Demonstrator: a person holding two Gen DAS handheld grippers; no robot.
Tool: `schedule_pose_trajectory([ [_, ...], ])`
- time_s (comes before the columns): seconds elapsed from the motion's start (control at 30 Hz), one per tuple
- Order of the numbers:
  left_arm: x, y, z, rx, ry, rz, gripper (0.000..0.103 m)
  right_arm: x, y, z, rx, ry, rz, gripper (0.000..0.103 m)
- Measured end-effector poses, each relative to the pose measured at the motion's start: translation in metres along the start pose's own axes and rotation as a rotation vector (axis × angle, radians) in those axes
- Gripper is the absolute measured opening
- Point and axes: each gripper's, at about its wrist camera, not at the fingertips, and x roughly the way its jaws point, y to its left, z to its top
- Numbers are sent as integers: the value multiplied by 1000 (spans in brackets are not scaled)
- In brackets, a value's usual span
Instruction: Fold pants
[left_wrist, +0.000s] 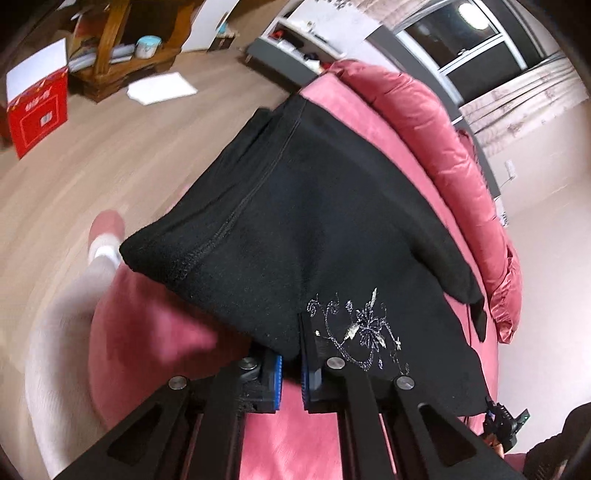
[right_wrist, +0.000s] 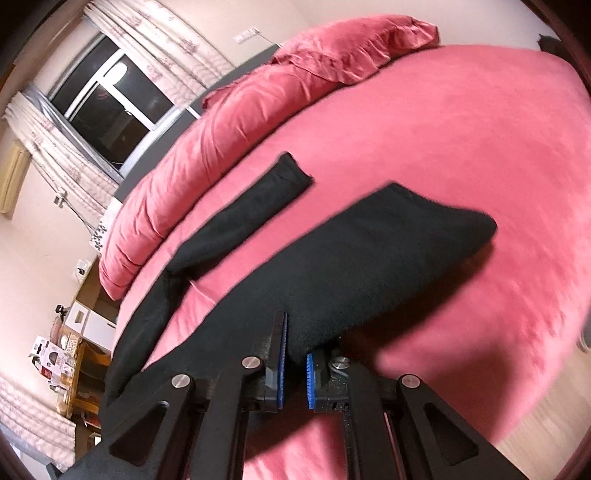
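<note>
Both claws apparently gripping pants (left_wrist: 295, 221)

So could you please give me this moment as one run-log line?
left hand-held gripper: shut on black pants | right hand-held gripper: shut on black pants | over pink bed

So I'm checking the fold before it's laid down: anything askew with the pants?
Yes. In the right wrist view the pants are uneven: one leg lies flat on the bed, apart from the lifted part.
</note>
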Motion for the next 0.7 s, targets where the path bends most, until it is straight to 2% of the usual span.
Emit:
schedule_pose_trajectory([
  [0.17, -5, 11, -16, 30, 28, 40, 7, 2, -29, -22, 82, 48, -5, 8],
  [0.23, 0, 18, -19, -11, 48, 41, 7, 5, -40, -27, 140, 62, 22, 9],
  [0.37, 4, 21, -21, -48, 41, 30, 10, 6, -57, -23, 231, 42, 64, 21],
  [0.47, 8, 17, -20, -60, 38, 29, 12, 4, -62, -12, 244, -6, 39, 41],
  [0.53, 10, 17, -20, -70, 38, 33, 12, 6, -72, 0, 285, -39, 16, 43],
  [0.57, 10, 16, -21, -62, 37, 40, 12, 8, -77, 5, 305, -48, 4, 42],
  [0.67, 11, 4, -18, -28, 40, 71, 8, 11, -87, 22, 333, -54, -32, 7],
  [0.7, 7, 0, -18, -12, 36, 72, 8, 7, -83, 29, 304, -59, -39, 7],
])
